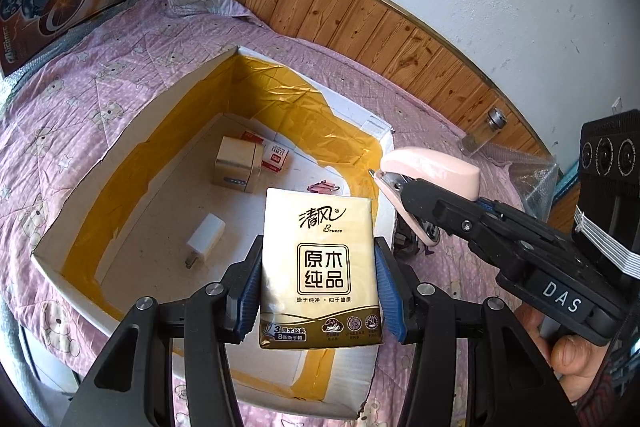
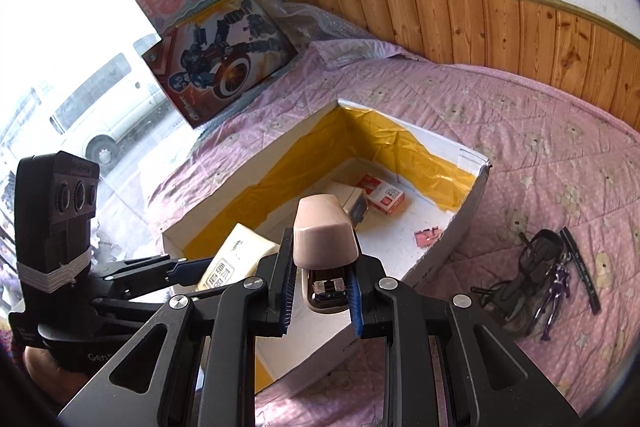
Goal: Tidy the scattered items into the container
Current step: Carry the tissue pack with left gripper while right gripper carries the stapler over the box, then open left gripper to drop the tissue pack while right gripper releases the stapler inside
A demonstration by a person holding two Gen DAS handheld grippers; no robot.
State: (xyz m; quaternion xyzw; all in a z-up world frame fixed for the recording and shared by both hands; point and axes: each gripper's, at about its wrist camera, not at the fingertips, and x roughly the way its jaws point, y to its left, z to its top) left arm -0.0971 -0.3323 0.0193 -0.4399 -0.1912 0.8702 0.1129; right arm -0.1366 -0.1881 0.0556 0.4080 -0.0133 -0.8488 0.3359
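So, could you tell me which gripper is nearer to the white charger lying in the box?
Left. The left gripper, holding the tissue pack, hangs right beside the white charger; the right gripper, holding the stapler, is over the box's far rim.

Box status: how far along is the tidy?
Done: charger, beige carton, red packet and pink clips lie in the box. In hand: left hand-held gripper holds the tissue pack, right hand-held gripper the stapler. Left: sunglasses, figurine, pen.
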